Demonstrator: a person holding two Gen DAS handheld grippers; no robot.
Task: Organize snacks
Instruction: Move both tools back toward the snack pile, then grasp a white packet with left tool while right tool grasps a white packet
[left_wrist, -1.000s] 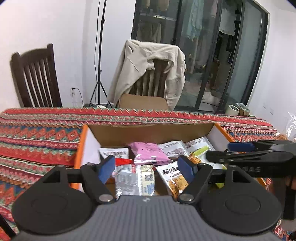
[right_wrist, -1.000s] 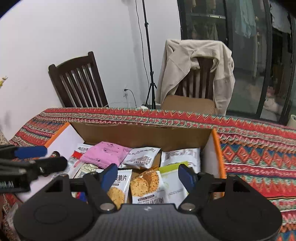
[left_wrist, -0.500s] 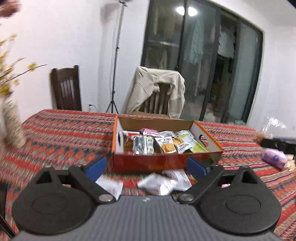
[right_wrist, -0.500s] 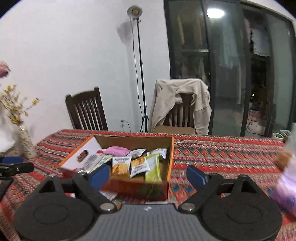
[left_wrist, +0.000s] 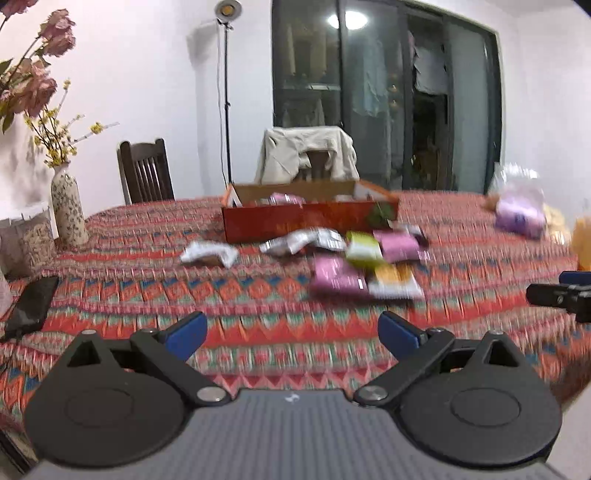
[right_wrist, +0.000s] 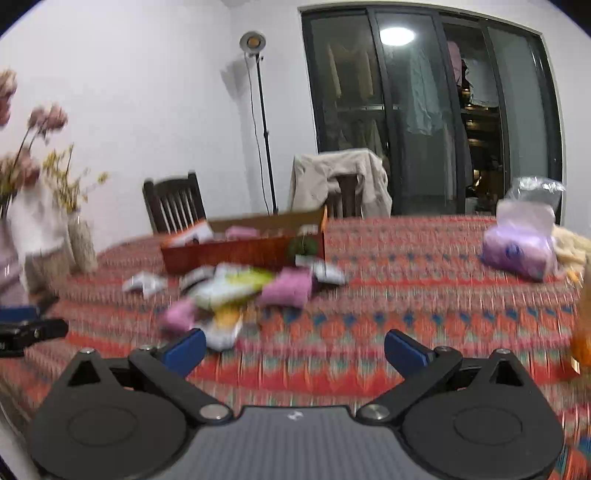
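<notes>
Left wrist view puts the scattered foil snack packets (left_wrist: 354, 258) at my twelve-to-one o'clock – before the orange cardboard box (left_wrist: 310, 218) – nearer my right gripper (right_wrist: 293, 350), both it and the left gripper (left_wrist: 291, 332) opening, empty.

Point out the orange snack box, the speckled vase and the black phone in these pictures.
orange snack box (left_wrist: 295, 221), left wrist view, front wall.
speckled vase (left_wrist: 68, 210), left wrist view, middle of body.
black phone (left_wrist: 31, 304), left wrist view, screen.

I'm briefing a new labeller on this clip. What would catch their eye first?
The bright red patterned tablecloth fills both views. On it, loose snack packets in pink, green and white lie scattered in front of the orange cardboard box. Near the camera, both sets of tongs, left and right, are opening, nothing between them.
</notes>
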